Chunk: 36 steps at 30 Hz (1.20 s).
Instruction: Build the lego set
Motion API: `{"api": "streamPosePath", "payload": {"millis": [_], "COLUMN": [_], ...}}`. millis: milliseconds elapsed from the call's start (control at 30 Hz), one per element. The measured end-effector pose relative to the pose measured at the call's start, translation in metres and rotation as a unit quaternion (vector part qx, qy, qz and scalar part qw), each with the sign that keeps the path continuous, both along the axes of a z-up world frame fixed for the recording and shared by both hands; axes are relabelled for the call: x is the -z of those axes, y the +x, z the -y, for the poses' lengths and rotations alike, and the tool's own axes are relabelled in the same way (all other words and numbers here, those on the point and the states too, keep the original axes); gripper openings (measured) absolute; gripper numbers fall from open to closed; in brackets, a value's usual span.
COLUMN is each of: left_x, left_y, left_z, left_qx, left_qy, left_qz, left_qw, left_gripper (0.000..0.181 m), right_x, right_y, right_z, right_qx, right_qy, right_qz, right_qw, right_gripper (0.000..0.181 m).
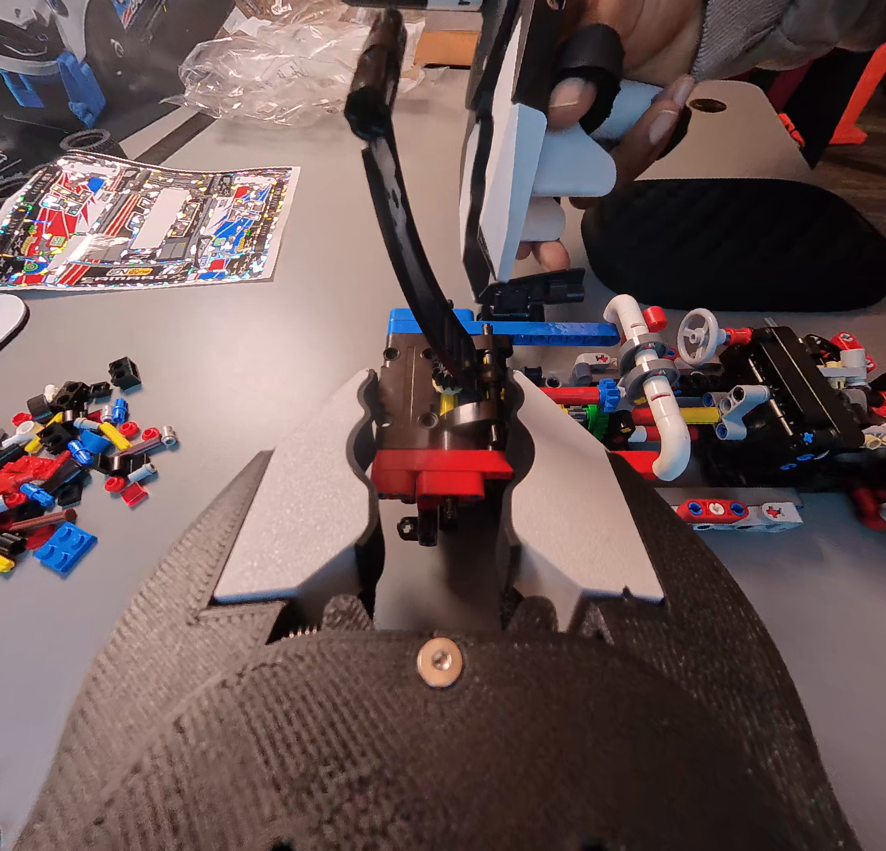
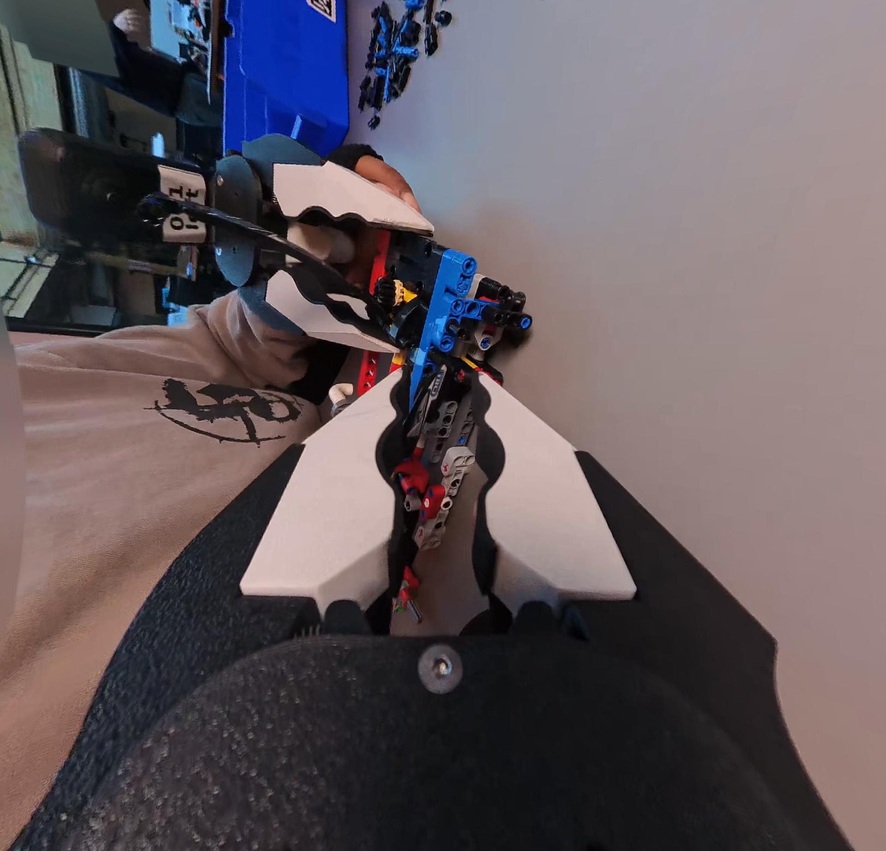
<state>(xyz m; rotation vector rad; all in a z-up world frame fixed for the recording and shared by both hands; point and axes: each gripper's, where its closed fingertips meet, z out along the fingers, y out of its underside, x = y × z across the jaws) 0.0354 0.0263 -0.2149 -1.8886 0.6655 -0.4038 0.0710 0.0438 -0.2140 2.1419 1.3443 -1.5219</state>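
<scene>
Ribbed black printed housing fills the near frame, carrying two smooth white wavy-edged fingers. The left gripper is clamped on the model at its red-and-black end, which sits between the jaws. The right gripper grips the grey beam end, its jaws narrowly parted around it. One curved black strip rises from the model. Loose bricks lie left on the grey table, beside one glittery sticker sheet.

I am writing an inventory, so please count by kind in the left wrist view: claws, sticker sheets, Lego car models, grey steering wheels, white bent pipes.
Claws: 2 (left claw, right claw)
Sticker sheet: 1
Lego car model: 1
Grey steering wheel: 1
White bent pipe: 1
Total: 6
</scene>
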Motion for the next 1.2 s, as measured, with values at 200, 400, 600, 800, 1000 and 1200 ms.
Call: {"api": "streamPosePath", "payload": {"millis": [200,400,600,800,1000,1200], "left_x": [0.000,0.000,0.000,0.001,0.001,0.001], "left_y": [0.000,-0.001,0.001,-0.001,-0.004,-0.006], "left_z": [0.000,0.000,-0.001,-0.001,-0.001,-0.002], "left_qx": [-0.003,-0.010,-0.030,-0.038,-0.059,-0.083], "left_qy": [0.001,0.003,-0.007,-0.010,-0.012,-0.019], "left_qz": [-0.001,-0.006,-0.020,-0.022,-0.029,-0.037], "left_qw": [1.000,1.000,0.999,0.999,0.998,0.996], "left_gripper": [0.050,0.050,0.049,0.049,0.049,0.048], "right_x": [-0.007,-0.001,0.003,0.003,0.003,0.003], "right_y": [0.010,0.006,0.008,0.005,0.001,-0.002], "right_z": [0.008,0.015,0.012,0.012,0.009,0.007], "right_qx": [0.006,-0.019,-0.082,-0.113,-0.072,-0.093], "right_qy": [-0.036,0.025,0.213,0.221,0.169,0.270], "right_qz": [-0.048,-0.051,0.010,0.036,0.056,0.089], "right_qw": [0.998,0.998,0.974,0.968,0.981,0.954], "right_gripper": [0.012,0.010,0.006,0.007,0.007,0.007]}}
